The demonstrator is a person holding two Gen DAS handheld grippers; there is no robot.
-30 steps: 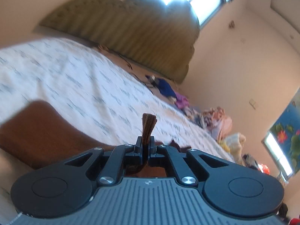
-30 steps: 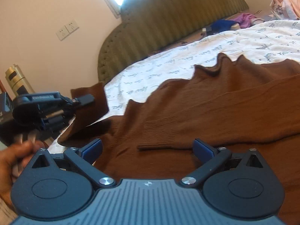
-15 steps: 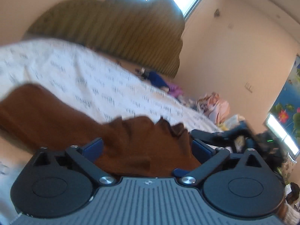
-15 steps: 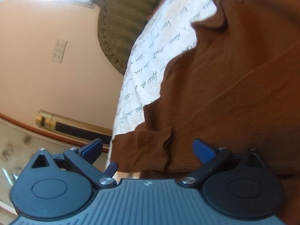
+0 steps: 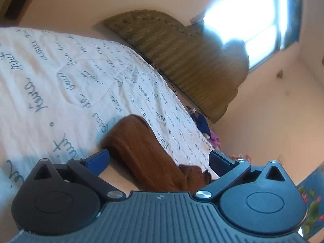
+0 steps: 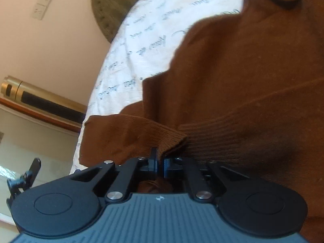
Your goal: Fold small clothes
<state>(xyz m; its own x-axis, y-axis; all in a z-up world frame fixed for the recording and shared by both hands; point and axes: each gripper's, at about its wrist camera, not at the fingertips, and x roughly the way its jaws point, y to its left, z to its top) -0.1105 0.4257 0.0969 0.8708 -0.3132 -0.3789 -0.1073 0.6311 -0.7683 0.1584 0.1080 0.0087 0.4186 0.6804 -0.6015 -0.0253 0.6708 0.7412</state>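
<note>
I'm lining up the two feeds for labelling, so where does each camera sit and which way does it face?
Left wrist: on the left gripper, open, looking along the bedspread to the headboard and window; only its fingers show.
Right wrist: on the right gripper, shut on the brown sweater, facing the wall sockets; the other gripper's tip shows at the lower left edge.
Shared: sweater, bedspread, headboard.

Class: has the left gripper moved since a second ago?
Yes. The left gripper has let go of the brown sweater, opened, and tilted; the headboard now sits further right.
</note>
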